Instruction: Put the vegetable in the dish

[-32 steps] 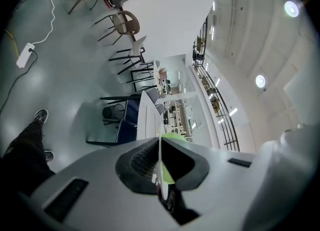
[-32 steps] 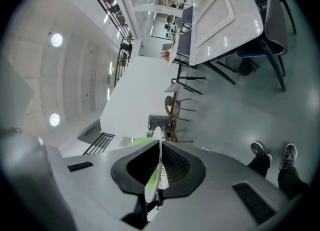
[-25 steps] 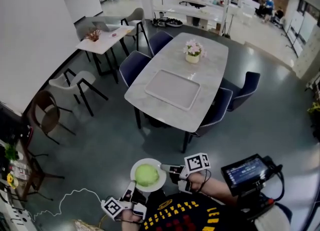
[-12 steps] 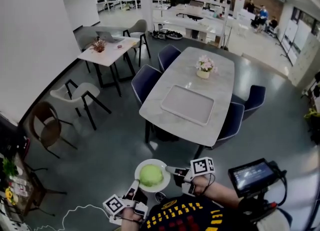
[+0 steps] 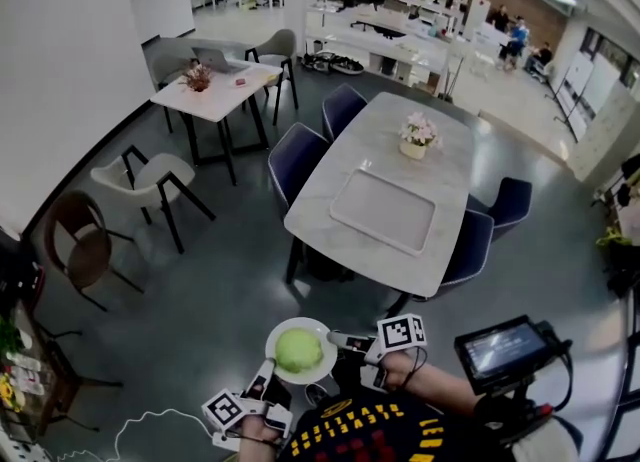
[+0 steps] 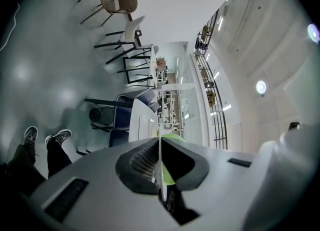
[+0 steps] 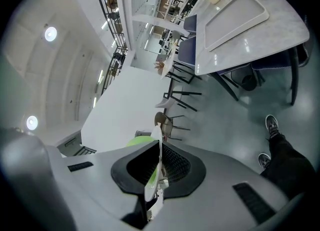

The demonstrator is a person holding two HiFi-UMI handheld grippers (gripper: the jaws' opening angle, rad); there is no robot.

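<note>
Vegetable (image 5: 297, 350) sits in the dish (image 5: 303, 322), left gripper (image 5: 264, 378) and right gripper (image 5: 340, 339) jaws clamped on its rim.

Bare floor (image 5: 210, 290) lies open between the dish (image 5: 278, 332) and the worktop (image 5: 380, 262), where chairs (image 5: 300, 155) crowd the sides and a tray (image 5: 383, 212) and flowerpot (image 5: 416, 140) the top.

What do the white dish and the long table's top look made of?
The dish: smooth white, thin rim, probably ceramic or melamine. The table top: pale grey with faint veining and soft sheen, likely marble or marble-look slab.
</note>
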